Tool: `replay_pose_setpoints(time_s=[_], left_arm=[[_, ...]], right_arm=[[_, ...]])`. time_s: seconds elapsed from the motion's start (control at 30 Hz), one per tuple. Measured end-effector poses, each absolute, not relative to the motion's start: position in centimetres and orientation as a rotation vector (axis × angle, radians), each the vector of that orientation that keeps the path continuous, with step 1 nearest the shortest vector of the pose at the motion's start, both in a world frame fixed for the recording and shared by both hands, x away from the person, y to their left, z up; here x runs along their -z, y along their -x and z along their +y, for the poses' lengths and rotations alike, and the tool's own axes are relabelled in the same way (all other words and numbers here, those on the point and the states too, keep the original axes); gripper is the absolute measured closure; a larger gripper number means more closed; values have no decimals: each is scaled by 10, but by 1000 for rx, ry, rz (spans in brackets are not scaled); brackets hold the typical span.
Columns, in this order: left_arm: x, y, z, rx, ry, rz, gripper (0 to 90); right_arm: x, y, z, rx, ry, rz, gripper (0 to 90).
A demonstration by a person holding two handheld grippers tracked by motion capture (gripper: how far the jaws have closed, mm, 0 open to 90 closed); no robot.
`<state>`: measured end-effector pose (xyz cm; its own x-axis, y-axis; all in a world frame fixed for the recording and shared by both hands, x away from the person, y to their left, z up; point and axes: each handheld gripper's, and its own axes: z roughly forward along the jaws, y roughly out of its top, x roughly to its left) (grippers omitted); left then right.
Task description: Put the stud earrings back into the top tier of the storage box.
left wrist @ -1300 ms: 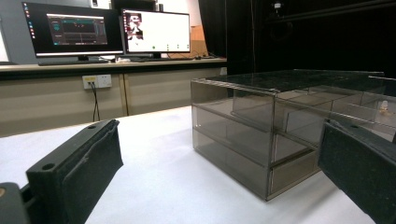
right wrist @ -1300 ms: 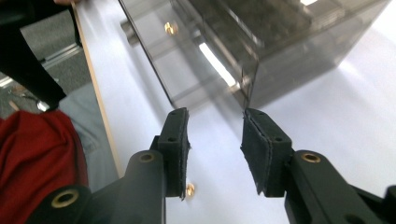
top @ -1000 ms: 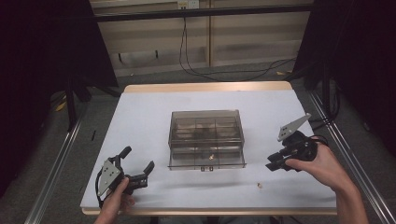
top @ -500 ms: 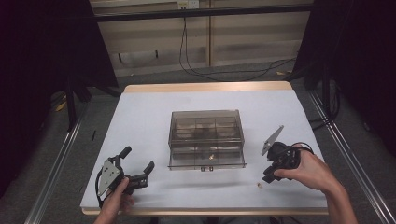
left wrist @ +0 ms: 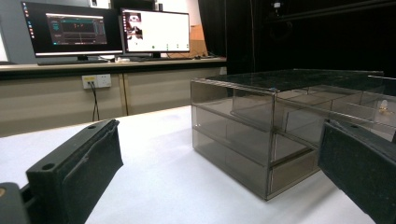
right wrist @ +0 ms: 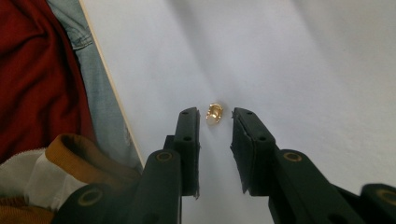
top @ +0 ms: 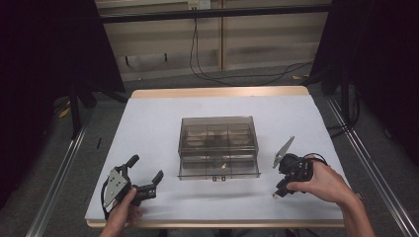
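Observation:
A small gold-coloured piece (right wrist: pixel 214 113) lies on the white table between the tips of my right gripper (right wrist: pixel 214 116), whose jaws stand a little apart on either side of it without touching it. From above, the right gripper (top: pixel 278 191) points down at the table near the front right, and the gold piece (top: pixel 272 196) is a tiny speck at its tips. A smoky clear compartment box (top: pixel 218 146) with drawers stands mid-table; another small gold piece (top: pixel 224 166) lies in its front part. My left gripper (top: pixel 146 175) rests open at the front left, facing the box (left wrist: pixel 280 121).
The table's front edge (right wrist: pixel 109 88) runs close to the right gripper, with the person's red and denim clothing beyond it. Monitors (left wrist: pixel 107 30) and a bench stand behind the table. Bare white tabletop (top: pixel 148 128) surrounds the box.
My right gripper has moved from beside the box toward the front edge and tipped down over the gold piece. The left gripper has stayed put.

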<state>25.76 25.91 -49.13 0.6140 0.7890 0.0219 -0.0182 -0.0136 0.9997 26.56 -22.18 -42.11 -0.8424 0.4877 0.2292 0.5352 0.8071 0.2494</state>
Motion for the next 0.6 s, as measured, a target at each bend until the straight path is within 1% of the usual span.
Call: replay_pose_setpoints(time_s=[0.43, 0.6], left_arm=[[491, -258, 259, -727, -1456, 691, 0], [491, -258, 259, -728, -1457, 692, 0]], right_arm=[[432, -267, -212, 359, 753, -2853, 721], [437, -267, -209, 336, 746, -2853, 741]])
